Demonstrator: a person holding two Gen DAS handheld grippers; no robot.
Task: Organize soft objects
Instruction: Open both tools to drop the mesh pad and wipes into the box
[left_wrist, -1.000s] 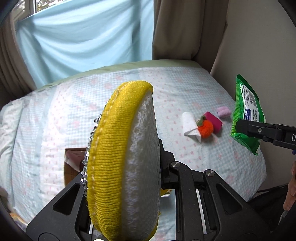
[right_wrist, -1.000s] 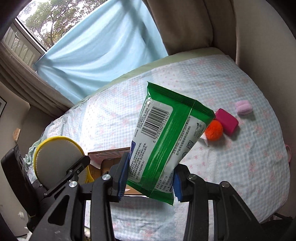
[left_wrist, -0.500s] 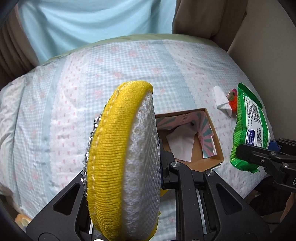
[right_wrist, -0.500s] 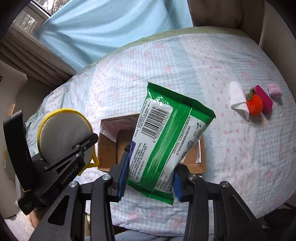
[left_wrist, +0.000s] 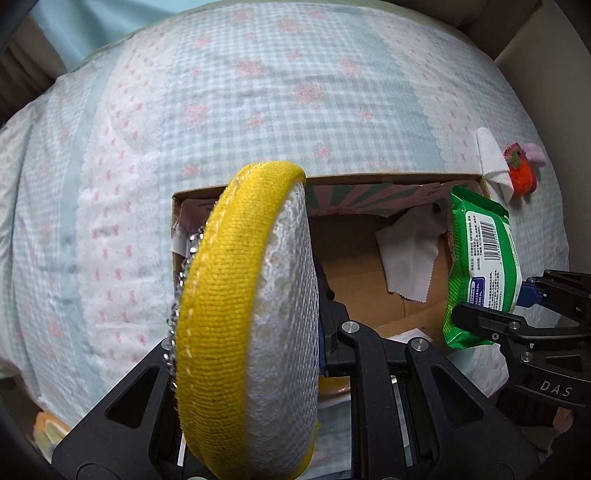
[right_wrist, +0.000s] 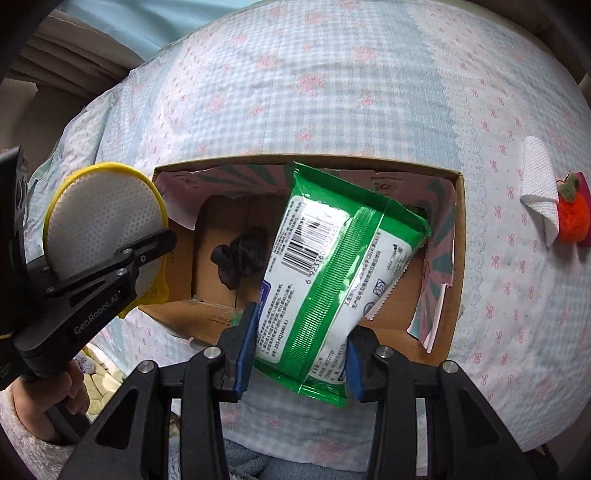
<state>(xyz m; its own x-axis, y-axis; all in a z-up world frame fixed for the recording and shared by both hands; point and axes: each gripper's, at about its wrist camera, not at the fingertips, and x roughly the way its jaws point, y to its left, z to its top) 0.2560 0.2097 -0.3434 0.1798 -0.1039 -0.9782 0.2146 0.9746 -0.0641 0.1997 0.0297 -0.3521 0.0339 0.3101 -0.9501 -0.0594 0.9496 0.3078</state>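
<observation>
My left gripper (left_wrist: 255, 332) is shut on a round yellow-rimmed white mesh pad (left_wrist: 251, 302) and holds it over the left end of an open cardboard box (left_wrist: 369, 181). The pad also shows in the right wrist view (right_wrist: 103, 218). My right gripper (right_wrist: 299, 354) is shut on a green wet-wipes pack (right_wrist: 340, 273), held over the box (right_wrist: 460, 236). The pack also shows in the left wrist view (left_wrist: 480, 258). A white cloth (left_wrist: 410, 254) and a dark cloth (right_wrist: 240, 258) lie inside the box.
The box sits on a bed with a light blue checked sheet (right_wrist: 332, 74). To its right lie a white mesh cloth (right_wrist: 539, 184), an orange pompom (right_wrist: 572, 218), a magenta block (left_wrist: 511, 149) and a pink piece (left_wrist: 535, 157). Curtains hang beyond the bed.
Both grippers have moved forward and down toward the box, which looks larger and now lies under the pad and the wipes pack. Both holds are unchanged.
</observation>
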